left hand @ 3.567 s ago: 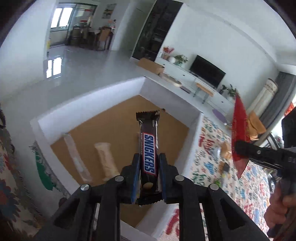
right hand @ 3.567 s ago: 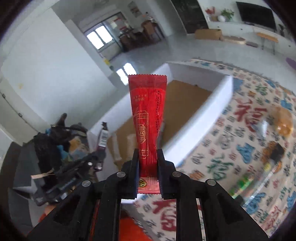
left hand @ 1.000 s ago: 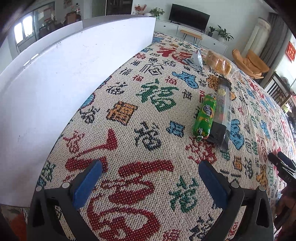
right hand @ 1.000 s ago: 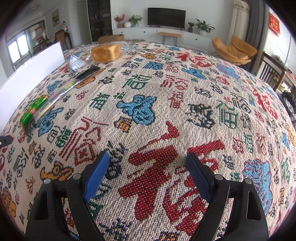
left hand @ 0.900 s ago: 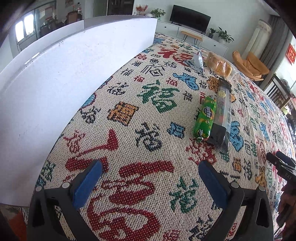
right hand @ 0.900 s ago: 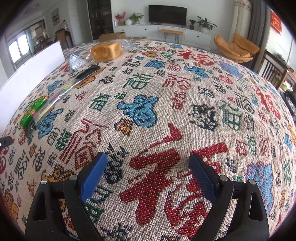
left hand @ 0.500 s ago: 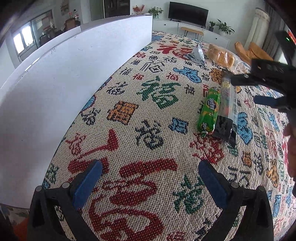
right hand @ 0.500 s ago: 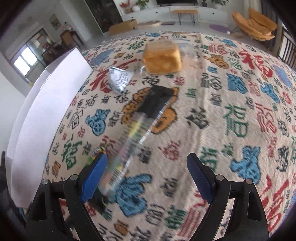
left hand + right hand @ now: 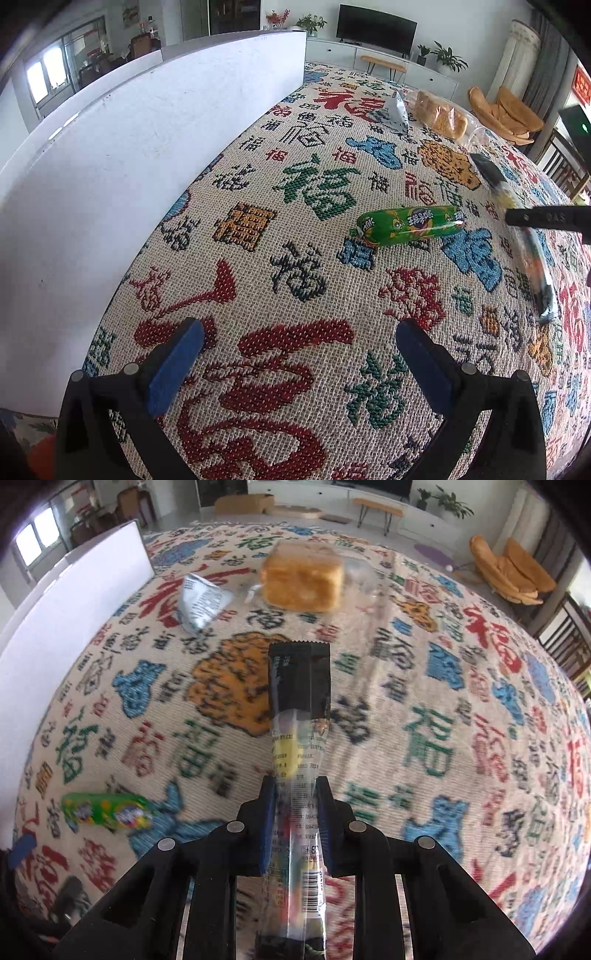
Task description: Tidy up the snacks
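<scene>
A patterned tablecloth covers the whole work surface, and along its left edge stands the tall white wall of a box, which shuts off that side; the box's inside is hidden from both views. The cloth between the box wall and the snacks lies bare, leaving wide room in front of the left gripper, whose jaws are spread well apart over the cloth with nothing between them. At the far end a wrapped loaf of bread sits near a crumpled silver packet, the two close but apart. A green sausage-shaped snack lies alone mid-cloth, well clear of the box. The right gripper has just been closing and now pinches a long clear-and-black snack packet between its pads. The packet's lower end is cut off by the frame, its print blurred, and whether it touches the cloth cannot be told.
</scene>
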Available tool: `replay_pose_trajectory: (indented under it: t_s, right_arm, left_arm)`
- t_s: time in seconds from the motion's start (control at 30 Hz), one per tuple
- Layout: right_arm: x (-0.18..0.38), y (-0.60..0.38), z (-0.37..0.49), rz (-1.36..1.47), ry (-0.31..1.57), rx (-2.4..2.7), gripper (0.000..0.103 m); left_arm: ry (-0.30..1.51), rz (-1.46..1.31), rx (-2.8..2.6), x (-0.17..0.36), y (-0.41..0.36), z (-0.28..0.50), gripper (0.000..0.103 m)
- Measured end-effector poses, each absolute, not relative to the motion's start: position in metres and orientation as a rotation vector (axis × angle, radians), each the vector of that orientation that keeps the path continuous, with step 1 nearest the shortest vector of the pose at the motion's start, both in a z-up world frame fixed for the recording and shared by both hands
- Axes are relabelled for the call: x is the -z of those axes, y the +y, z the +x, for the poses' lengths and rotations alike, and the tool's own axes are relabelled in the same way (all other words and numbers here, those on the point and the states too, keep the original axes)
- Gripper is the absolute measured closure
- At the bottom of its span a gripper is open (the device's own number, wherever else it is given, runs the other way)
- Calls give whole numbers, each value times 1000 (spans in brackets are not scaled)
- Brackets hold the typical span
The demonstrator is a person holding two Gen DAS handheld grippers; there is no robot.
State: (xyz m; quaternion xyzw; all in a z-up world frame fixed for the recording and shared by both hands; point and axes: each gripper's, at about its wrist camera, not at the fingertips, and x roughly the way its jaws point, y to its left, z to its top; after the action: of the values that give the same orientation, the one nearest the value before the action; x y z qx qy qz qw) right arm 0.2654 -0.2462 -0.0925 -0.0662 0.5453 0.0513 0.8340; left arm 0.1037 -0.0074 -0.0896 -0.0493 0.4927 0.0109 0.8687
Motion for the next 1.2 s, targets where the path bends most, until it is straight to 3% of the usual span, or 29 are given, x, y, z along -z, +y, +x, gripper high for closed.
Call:
replay_pose_trajectory:
  t_s: [0.07,0.13,0.2,0.23,0.43,0.53,1.2]
  right_arm:
    - [94,-272,256,-174,1167,-84,80]
    - [97,-294,243,-163,1161,-92,72]
    - [101,-307,230,-129,1133,-121,31]
    - [104,-312,223,-115,1114,-133,25]
    - [115,-315,194,-59,907,-135,17]
    - [116,-311,199,-63,909,-122,13]
    - [117,-313,200,-64,906,-122,13]
  left_arm:
    - [1032,-102,-23,90,-7,105,0]
    - [1032,-101,-24,90,-7,105,0]
    - [1034,-90,-28,90,-9,106,0]
    - [1036,-80,-32,91,-10,107,0]
    - [1039,-42,-38,94,-17,107,0]
    - [1037,-38,-40,94,-17,107,0]
    - [1032,-37,-42,94,-17,106,0]
